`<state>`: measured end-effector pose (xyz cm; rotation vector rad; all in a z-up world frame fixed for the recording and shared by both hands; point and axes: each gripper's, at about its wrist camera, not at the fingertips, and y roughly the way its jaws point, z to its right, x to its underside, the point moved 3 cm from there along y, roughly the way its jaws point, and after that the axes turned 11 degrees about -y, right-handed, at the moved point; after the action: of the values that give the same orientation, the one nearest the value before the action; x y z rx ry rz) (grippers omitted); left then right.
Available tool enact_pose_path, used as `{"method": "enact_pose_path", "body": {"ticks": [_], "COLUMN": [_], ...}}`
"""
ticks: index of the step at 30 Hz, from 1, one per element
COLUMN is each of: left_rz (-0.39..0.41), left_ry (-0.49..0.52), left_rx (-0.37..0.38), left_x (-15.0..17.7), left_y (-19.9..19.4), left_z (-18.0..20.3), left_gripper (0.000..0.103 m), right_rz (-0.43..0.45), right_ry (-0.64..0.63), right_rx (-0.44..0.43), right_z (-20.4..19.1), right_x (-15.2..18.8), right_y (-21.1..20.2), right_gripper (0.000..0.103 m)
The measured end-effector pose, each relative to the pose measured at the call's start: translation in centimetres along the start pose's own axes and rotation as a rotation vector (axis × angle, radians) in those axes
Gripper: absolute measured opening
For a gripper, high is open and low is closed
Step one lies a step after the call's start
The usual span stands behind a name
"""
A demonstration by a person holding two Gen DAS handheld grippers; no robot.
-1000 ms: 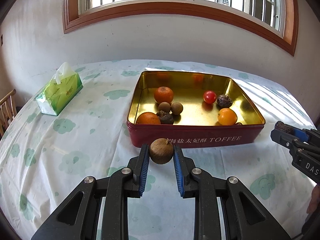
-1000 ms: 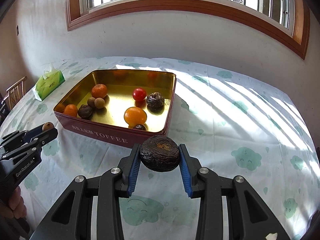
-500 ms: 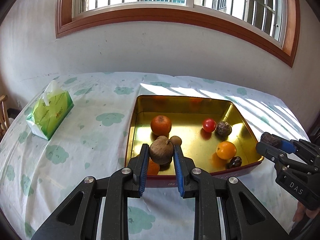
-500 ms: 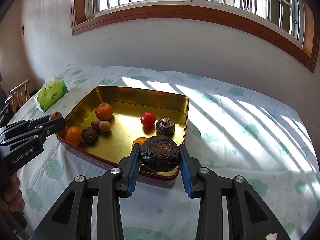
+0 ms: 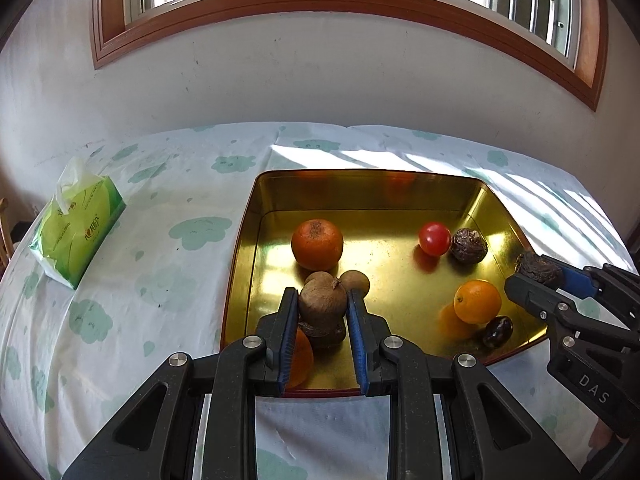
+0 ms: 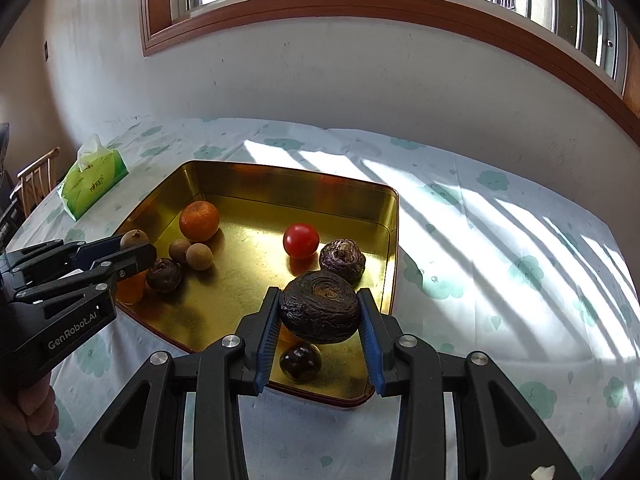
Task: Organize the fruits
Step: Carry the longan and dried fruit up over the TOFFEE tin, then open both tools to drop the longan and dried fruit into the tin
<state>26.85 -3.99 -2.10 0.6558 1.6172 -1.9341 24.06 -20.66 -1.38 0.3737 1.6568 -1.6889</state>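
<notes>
left gripper point(image 5: 322, 307) is clamped on a brown longan point(image 5: 322, 300), right gripper point(image 6: 320, 314) clamped on a wrinkled passion fruit point(image 6: 319, 306), both over the gold tin point(image 6: 280, 184).

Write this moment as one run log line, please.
left tongs: hold brown fruit | right tongs: hold wrinkled dark fruit | both above gold tin

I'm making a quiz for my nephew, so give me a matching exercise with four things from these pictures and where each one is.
Things:
1. brown fruit
2. wrinkled dark fruit
3. red tomato
4. tissue pack

Places:
A. on the tablecloth, outside the tin
B. between the right gripper's jaws
C. on the tin floor beside a wrinkled purple fruit
D. between the left gripper's jaws

Pairs: 1-D, 2-B, 3-C, 4-A
</notes>
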Motion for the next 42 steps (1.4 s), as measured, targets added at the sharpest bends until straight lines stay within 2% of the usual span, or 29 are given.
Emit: {"method": "enact_pose_path", "body": {"ticks": [13, 25, 37, 42], "left_rz": [-0.013, -0.003, -0.016, -0.019], "left_ry": [0.009, 0.047, 0.029, 0.025], "left_rx": [-0.011, -0.020, -0.011, -0.013], "left_x": [0.3, 0.9, 0.9, 1.0], "left_y": [1.3, 1.3, 1.0, 0.7], "left_z": [-0.1, 0.8, 0.9, 0.9], "left_gripper": [0.025, 0.025, 0.026, 0.026], "right_rz": [-0.031, -0.029, -0.036, -0.025], "right_ry": [-0.001, 0.010, 0.029, 0.026], "right_rx": [-0.001, -0.018, -0.024, -0.012], "right_z": [-0.3, -0.6, -0.6, -0.6], "right_x": [0.4, 0.6, 0.6, 0.5], "right_y": [1.8, 1.5, 1.5, 1.0], "right_gripper": [0.034, 0.035, 0.036, 0.043]}}
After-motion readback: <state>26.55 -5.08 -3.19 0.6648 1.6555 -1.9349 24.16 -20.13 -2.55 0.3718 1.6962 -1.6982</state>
